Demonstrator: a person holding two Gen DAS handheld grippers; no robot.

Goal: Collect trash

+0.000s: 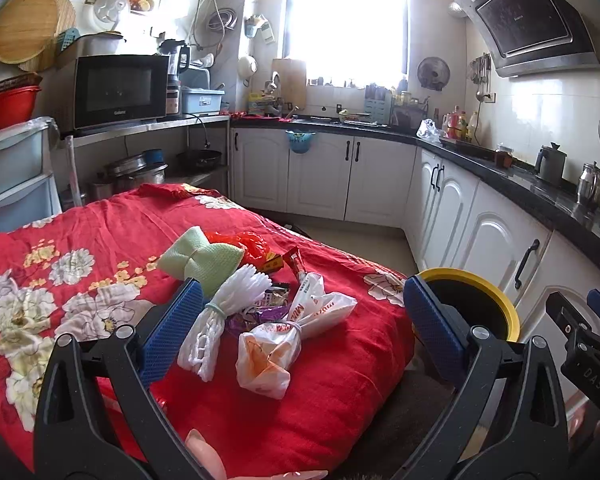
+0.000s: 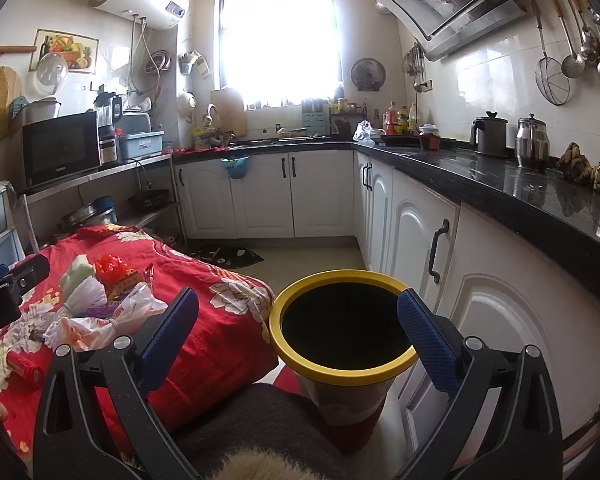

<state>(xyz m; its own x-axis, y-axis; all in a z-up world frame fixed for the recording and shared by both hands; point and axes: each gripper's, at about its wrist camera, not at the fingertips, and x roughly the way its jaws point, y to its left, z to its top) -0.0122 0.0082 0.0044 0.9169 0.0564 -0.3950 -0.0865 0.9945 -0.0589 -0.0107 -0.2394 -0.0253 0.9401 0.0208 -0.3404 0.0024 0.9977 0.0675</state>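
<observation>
Kitchen, daylight: trash pile sits mid-desk on the red floral cloth (image 1: 320, 380), w/ the yellow-rimmed bin (image 2: 342, 368) on the floor just beside the desk's right edge. Left gripper (image 1: 300, 328) hangs over the pile, jaws spread wide, holding nothing; right gripper (image 2: 296, 338) hovers above the bin mouth, also wide open & empty. Nearest pieces: a tied white plastic bag (image 1: 284, 340) and a banded white bundle (image 1: 224, 316), touching, w/ a green mesh pouch (image 1: 202, 262), red wrapper (image 1: 248, 246) & small snack packets (image 1: 274, 300) behind. Best approach, prob.: drop the left gripper onto one item only, closing across its narrow banded waist, not the loose ends. Bag's long axis runs near-left to far-right; the bundle's runs roughly parallel, fanned end pointing away from the camera.
</observation>
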